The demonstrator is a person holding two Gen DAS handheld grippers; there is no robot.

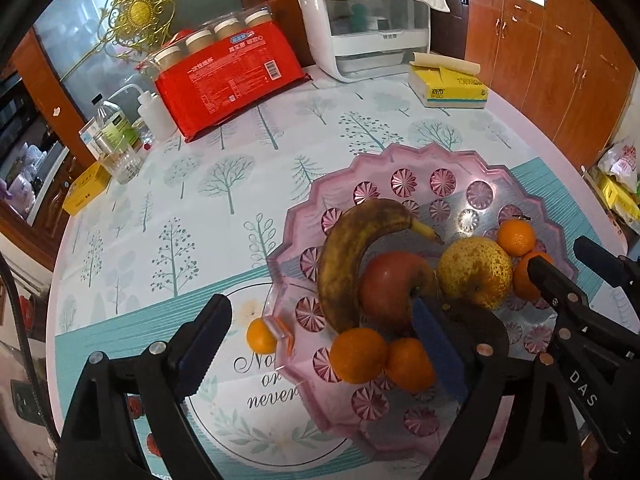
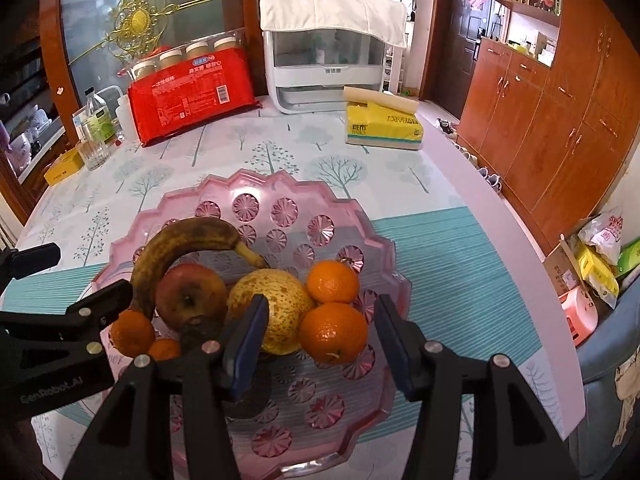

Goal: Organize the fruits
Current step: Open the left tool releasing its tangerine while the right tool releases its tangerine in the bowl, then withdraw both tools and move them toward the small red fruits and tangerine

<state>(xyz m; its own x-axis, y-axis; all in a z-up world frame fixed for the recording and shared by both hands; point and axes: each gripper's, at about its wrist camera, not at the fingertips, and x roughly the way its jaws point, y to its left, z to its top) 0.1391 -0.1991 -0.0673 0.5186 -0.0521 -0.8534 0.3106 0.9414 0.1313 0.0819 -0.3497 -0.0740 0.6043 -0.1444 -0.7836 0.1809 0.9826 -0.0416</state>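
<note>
Wooden cabinets (image 2: 560, 120) line the room's right side, and a round table under a tree-print cloth (image 1: 224, 184) fills most of both views. On it sits a pink scalloped fruit tray (image 2: 320, 216), and inside the tray lie a browned banana (image 2: 180, 240), a red apple (image 2: 188, 296), a speckled yellow pear (image 2: 280, 300) and 4 mandarins: 2 on the tray's right side (image 2: 333, 282) (image 2: 333, 332) and 2 on its near left side (image 1: 358, 355) (image 1: 410, 364). The banana curves over the apple, and the pear rests between the apple and the right-hand mandarins. A 5th mandarin (image 1: 261, 335) lies on the cloth just outside the tray's left rim, partly seen through the rim. The left gripper (image 1: 320, 344) hangs over that left rim with its jaws spread wide, holding nothing; the stray mandarin and the 2 near mandarins show between its fingers. The right gripper (image 2: 320, 344) is likewise spread apart and empty, with the nearer right-hand mandarin framed between its blue pads (image 2: 246, 344); whether a pad touches the fruit cannot be told. At the table's far edge stand a red pack of paper cups (image 1: 232, 80), a white covered appliance (image 1: 360, 28), a yellow tissue pack (image 1: 448, 88), and several bottles (image 1: 116, 132) on the far left.
</note>
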